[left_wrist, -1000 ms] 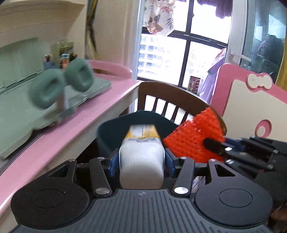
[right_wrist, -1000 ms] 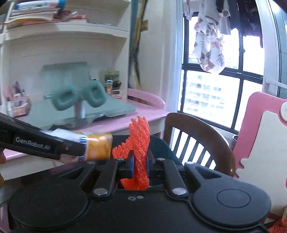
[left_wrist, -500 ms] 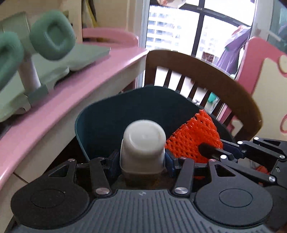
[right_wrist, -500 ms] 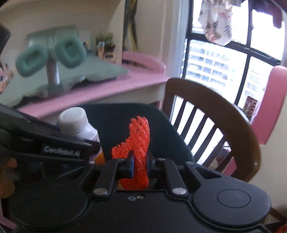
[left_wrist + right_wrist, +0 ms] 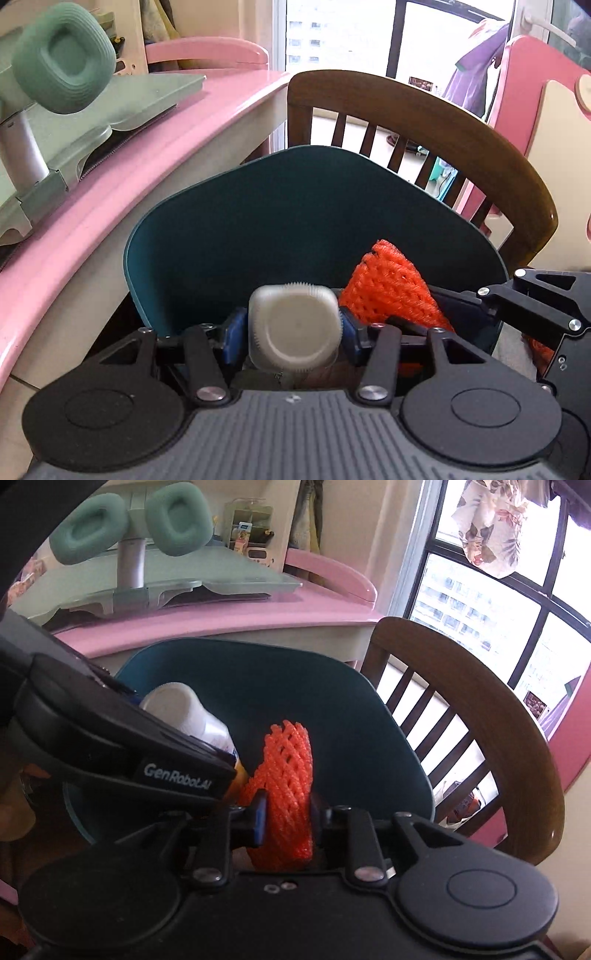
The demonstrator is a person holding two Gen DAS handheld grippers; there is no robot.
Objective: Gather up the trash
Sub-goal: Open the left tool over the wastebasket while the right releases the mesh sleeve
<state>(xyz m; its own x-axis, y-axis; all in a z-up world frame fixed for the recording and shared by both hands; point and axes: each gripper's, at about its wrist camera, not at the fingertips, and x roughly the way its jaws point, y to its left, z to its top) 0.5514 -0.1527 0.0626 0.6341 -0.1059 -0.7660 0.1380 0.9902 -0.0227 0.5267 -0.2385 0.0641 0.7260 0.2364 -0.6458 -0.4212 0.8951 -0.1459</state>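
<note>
Orange mesh clamped over the bin

The right gripper [image 5: 286,821] pinches an orange foam net [image 5: 286,786] between its jaws; a dark teal bin [image 5: 332,709] opens just ahead of them.

Pink curved desk [image 5: 110,155] along the left, pale cream panel under its edge. Green tilted board [image 5: 192,579] on top, with a grey post carrying two green cushioned pads [image 5: 177,518]. Small organiser with stationery [image 5: 249,528] at the back by a cream wall. Dark wooden chair [image 5: 436,122] with slatted back, close beside the desk end. Pink and cream panel [image 5: 546,122] at right. Black-framed window [image 5: 498,602], bright daylight, tower blocks outside; floral cloth [image 5: 487,524] hanging above it.
</note>
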